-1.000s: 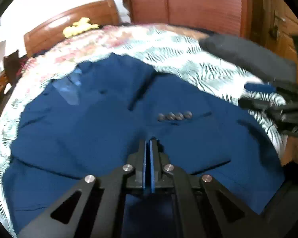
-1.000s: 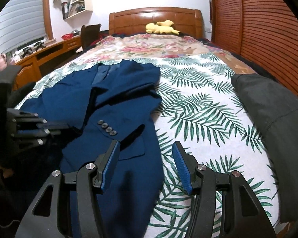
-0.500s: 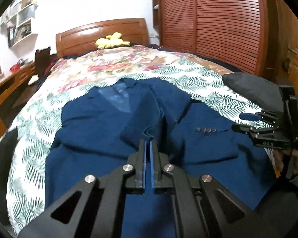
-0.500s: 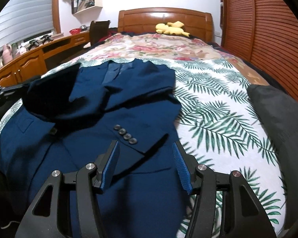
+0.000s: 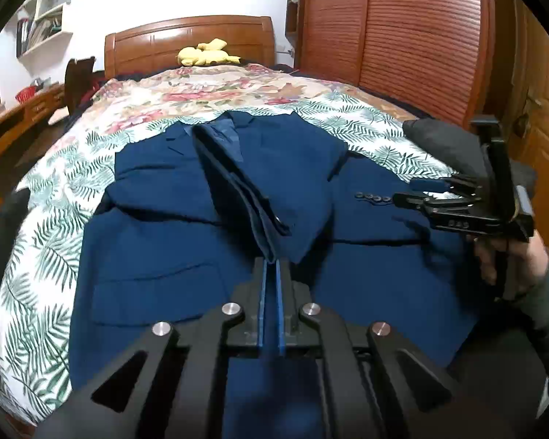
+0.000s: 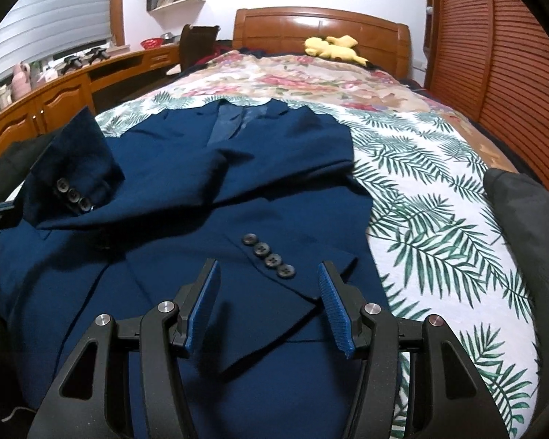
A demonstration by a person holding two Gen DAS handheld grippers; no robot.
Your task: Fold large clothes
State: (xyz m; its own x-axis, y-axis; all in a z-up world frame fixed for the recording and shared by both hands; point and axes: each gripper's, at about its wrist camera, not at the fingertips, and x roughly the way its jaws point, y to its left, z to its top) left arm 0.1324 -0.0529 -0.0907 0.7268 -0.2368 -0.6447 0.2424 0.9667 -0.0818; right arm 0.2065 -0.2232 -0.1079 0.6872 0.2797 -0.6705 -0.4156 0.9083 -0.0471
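Note:
A dark blue suit jacket [image 5: 157, 241] lies spread on the bed, also in the right wrist view [image 6: 260, 183]. My left gripper [image 5: 272, 260] is shut on the cuff of the jacket's left sleeve [image 5: 245, 197] and holds it lifted over the jacket's front; the raised cuff with buttons shows in the right wrist view [image 6: 73, 175]. My right gripper [image 6: 269, 280] is open and empty, hovering just above the right sleeve's cuff with its row of buttons [image 6: 269, 256]. The right gripper shows in the left wrist view [image 5: 432, 190].
The bed has a palm-leaf and floral cover [image 6: 421, 197]. A dark grey garment [image 6: 523, 219] lies at the right edge. A yellow plush toy [image 6: 333, 47] sits by the wooden headboard [image 5: 186, 44]. A wooden desk [image 6: 47, 95] runs along the left; a wardrobe [image 5: 402, 25] stands on the right.
My left gripper has lifted the left sleeve and drawn it back across the jacket. My right gripper has moved left over the right sleeve's cuff, still open.

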